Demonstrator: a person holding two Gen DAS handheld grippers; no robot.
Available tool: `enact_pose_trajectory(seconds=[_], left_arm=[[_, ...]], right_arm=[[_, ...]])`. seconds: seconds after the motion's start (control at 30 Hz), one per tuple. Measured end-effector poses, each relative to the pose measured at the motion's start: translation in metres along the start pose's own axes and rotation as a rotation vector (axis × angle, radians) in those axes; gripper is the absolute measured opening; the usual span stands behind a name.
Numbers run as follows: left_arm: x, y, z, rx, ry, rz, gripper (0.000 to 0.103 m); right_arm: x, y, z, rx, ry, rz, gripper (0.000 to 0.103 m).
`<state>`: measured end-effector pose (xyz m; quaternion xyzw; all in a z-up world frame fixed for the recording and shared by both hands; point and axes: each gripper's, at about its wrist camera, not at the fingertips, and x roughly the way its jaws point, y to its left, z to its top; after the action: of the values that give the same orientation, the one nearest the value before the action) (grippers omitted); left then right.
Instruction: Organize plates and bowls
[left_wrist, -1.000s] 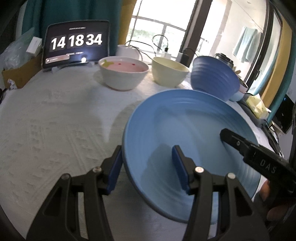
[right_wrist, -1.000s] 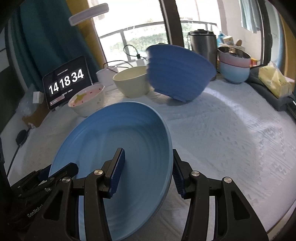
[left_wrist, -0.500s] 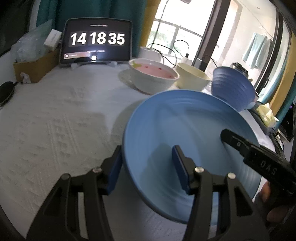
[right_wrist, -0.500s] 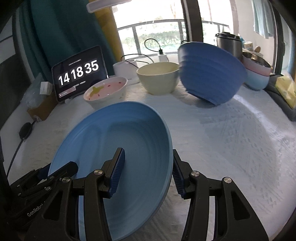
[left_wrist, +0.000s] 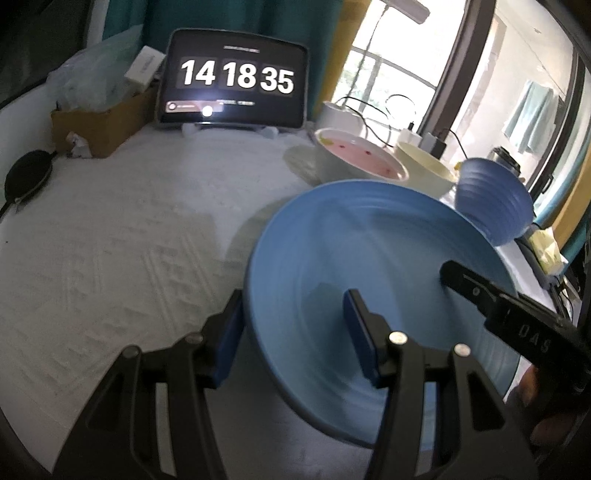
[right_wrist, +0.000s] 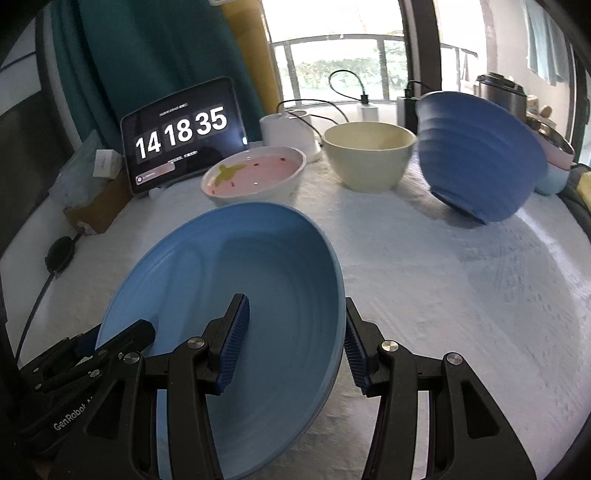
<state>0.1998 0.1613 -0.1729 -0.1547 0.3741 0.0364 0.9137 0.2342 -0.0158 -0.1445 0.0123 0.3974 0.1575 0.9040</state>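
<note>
I hold the light blue plate (right_wrist: 236, 295) tilted above the white tablecloth (left_wrist: 110, 240), my left gripper (left_wrist: 291, 332) and right gripper (right_wrist: 295, 343) each clamped on opposite rims. Its near edge is cut off behind my fingers. Beyond sit the pink bowl (right_wrist: 255, 177), cream bowl (right_wrist: 369, 155) and tilted dark blue bowl (right_wrist: 476, 155).

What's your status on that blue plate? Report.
Left gripper and right gripper each straddle opposite rims of the blue plate, plate tilted above the white cloth. Pink bowl, cream bowl, tipped dark blue bowl beyond.
</note>
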Motion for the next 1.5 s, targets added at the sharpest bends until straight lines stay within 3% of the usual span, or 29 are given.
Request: enact_pose_trajectory(seconds=[0.6,0.87,1.5], left_arm=[[0.008,0.042,0.016,-0.043,0.023,0.069,0.055],[0.012,0.031,0.016,0.025,0.0,0.128,0.055],[-0.018,0.024,0.024,0.002,-0.047,0.166,0.058]], right_arm=[[0.039,0.036,0.015,-0.01,0.068,0.06,0.052],[0.049,0.033,0.015,0.0,0.097,0.064,0.054],[0.034,0.019,0.021,-0.012,0.113,0.075,0.054]])
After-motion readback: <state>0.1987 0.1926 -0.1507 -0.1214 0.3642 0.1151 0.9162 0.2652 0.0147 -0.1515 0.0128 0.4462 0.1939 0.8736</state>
